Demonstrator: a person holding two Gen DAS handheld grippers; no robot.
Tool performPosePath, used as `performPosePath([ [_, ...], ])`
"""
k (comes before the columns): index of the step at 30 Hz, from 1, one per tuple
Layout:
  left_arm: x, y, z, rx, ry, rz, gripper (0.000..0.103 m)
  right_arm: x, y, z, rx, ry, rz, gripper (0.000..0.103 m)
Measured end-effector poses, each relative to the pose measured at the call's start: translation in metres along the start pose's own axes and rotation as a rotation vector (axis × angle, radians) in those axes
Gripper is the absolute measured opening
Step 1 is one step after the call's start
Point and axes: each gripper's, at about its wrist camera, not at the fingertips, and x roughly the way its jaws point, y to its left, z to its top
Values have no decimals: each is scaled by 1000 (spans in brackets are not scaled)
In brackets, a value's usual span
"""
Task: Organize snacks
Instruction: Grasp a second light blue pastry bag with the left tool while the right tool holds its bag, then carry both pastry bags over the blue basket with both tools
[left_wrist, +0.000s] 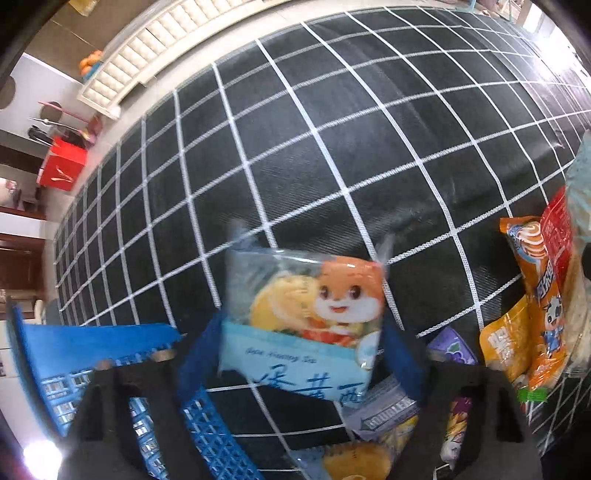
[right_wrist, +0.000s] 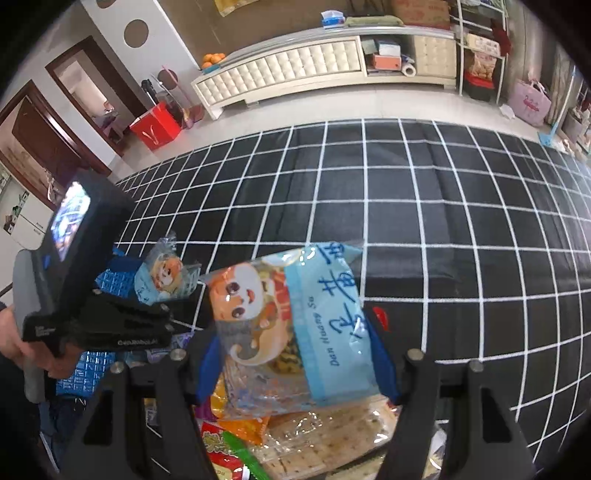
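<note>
Both grippers are clenched on like egg-yolk pastry packets: the left gripper (left_wrist: 299, 354) grasps one packet (left_wrist: 306, 317) lifted clear of the checked desk (left_wrist: 332, 147), and the right gripper (right_wrist: 295, 365) grasps a second packet (right_wrist: 295, 325) above the snack heap (right_wrist: 314, 439). The blue basket (left_wrist: 92, 354) lies just left of the left fingers, touching or nearly so. The left hand is judged nearer for the drop; its packet's long axis runs across the fingers.

A pale-blue egg-yolk pastry packet (left_wrist: 301, 325) with an orange cartoon squirrel is sitting pinched between the left tongs' blue fingers. A matching packet (right_wrist: 295, 325) is lying tilted between the right tongs' fingers, above a heap of loose snacks (right_wrist: 295, 439).
</note>
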Motion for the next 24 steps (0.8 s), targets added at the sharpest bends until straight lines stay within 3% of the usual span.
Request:
performPosePath([
  [3,-6,4,-6,-30,-14,-50,63,7,4,0,-16,22,-1,72],
  [11,-29,17,-28,-64,-91,-111,62,12,15,5,-47,34,-14,72],
  [17,-69,25,-48,-77,-158,-163,62,-1,37,0,-106,1,-63,72],
  [24,-127,42,-83,-87,-262,-204,62,-38,61,-3,-89,-35,-61,72],
])
